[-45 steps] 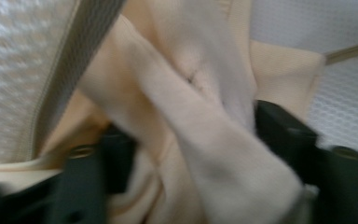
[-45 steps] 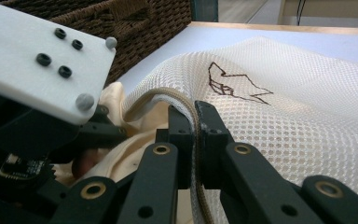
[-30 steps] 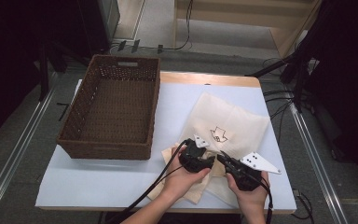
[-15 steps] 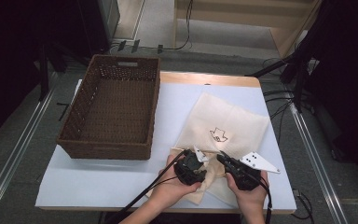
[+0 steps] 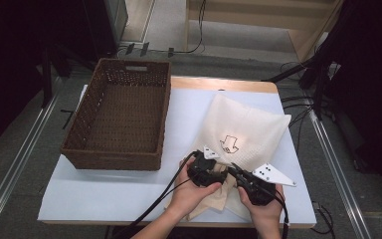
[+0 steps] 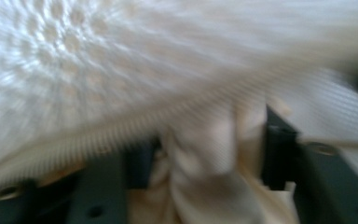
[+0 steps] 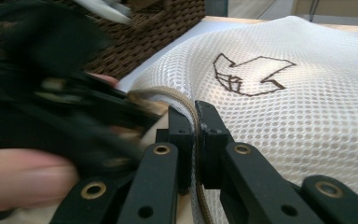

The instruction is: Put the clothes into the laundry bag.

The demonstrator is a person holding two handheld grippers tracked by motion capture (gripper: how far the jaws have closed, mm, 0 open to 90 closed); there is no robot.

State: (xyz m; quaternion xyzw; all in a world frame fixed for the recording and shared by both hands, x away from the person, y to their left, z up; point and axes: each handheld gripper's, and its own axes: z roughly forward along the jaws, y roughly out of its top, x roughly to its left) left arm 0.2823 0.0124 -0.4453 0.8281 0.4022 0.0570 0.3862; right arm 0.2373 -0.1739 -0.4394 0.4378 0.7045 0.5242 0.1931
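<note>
A white mesh bag (image 5: 246, 127) with a black outline drawing (image 7: 249, 74) lies on the right half of the table. A cream cloth (image 5: 214, 201) bunches at the bag's near edge, under both hands. My right gripper (image 7: 196, 122) is shut on the bag's zip-lined rim (image 7: 179, 98), and the high view shows that gripper (image 5: 235, 172) at the near edge. My left gripper (image 5: 214, 175) sits just left of it, pressed against the bag. In the left gripper view, blurred cream cloth (image 6: 209, 158) is pinched between the jaws under the mesh (image 6: 98, 70).
An empty brown wicker basket (image 5: 79, 124) stands on the left of the white table top (image 5: 104, 196). Cables trail off the near edge from both grippers. Metal rails and floor cables flank the table.
The left gripper drew back toward the person with the cloth, then pushed forward to the bag's mouth again. The right gripper stayed clamped on the rim.
</note>
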